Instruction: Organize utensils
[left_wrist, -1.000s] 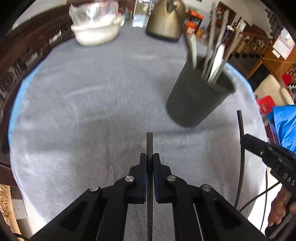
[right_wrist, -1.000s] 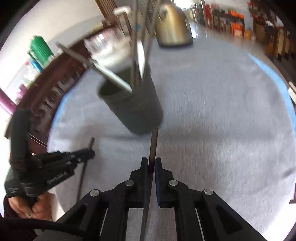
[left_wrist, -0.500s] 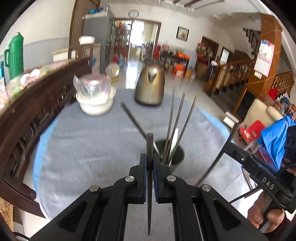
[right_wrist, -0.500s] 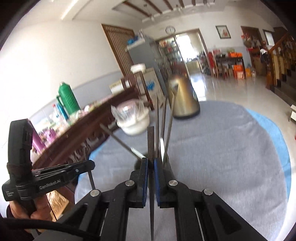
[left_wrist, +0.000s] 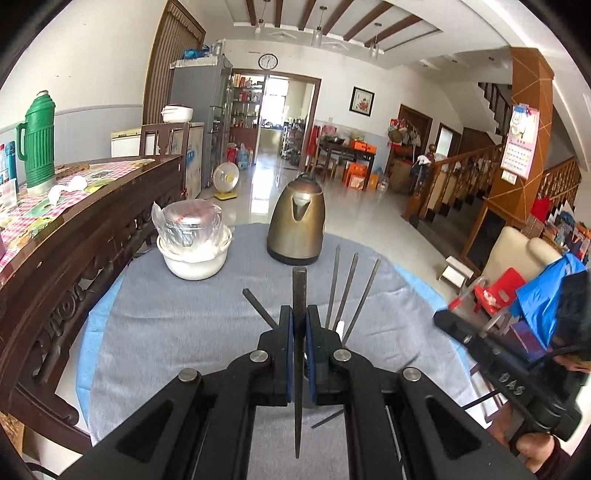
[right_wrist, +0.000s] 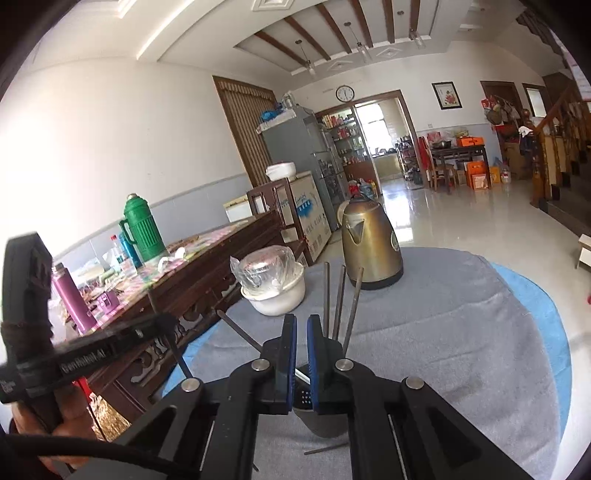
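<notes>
Both grippers lifted above the tabletop (left_wrist: 155, 325), each earlier pinching a chopstick.
Left gripper (left_wrist: 299, 325) clenches chopstick (left_wrist: 298, 291); right gripper (right_wrist: 302, 332) clenched, empty. I'd tip it upright over the cup (right_wrist: 317, 421).

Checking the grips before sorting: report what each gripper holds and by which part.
The left gripper pinches a dark, slim, tapered chopstick around mid-length, thick end forward. The right gripper holds nothing.
</notes>
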